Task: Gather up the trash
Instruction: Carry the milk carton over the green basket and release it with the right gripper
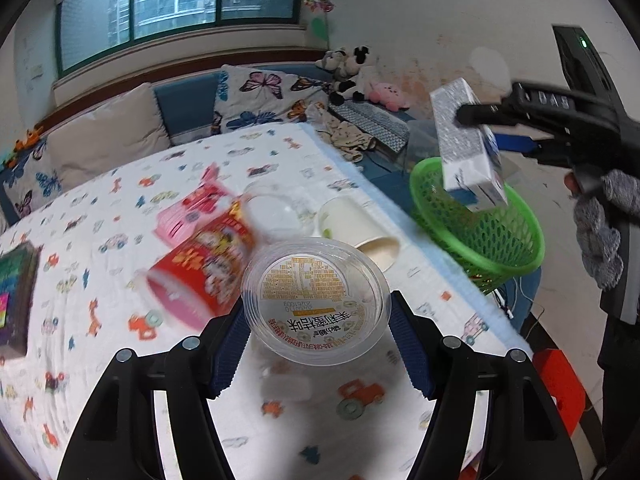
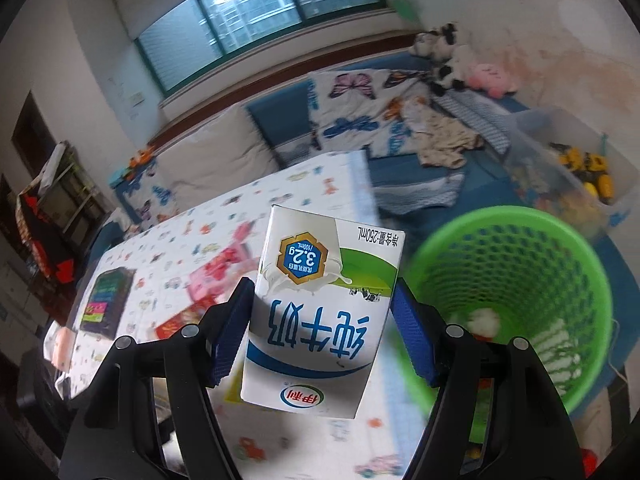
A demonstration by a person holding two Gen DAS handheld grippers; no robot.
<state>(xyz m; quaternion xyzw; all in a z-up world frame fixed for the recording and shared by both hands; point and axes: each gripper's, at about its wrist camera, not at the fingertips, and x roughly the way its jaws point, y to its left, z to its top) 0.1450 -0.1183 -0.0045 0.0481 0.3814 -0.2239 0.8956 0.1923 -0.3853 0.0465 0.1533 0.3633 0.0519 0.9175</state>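
My left gripper (image 1: 316,312) is shut on a clear plastic cup (image 1: 316,300) with a printed lid, held above the table. My right gripper (image 2: 322,316) is shut on a white milk carton (image 2: 320,312); in the left wrist view the carton (image 1: 464,140) hangs over the rim of the green mesh basket (image 1: 496,240). In the right wrist view the basket (image 2: 516,280) lies to the carton's right and holds some white scraps. On the table lie a red instant-noodle cup (image 1: 200,276), a pink package (image 1: 192,208) and a tipped white paper cup (image 1: 356,228).
The table has a cartoon-print cloth (image 1: 100,280). A dark box (image 1: 16,300) lies at its left edge. A blue sofa with pillows (image 1: 184,108) and plush toys (image 1: 352,68) stands behind. A clear bin of toys (image 2: 576,168) is beside the basket. A red stool (image 1: 560,384) stands at right.
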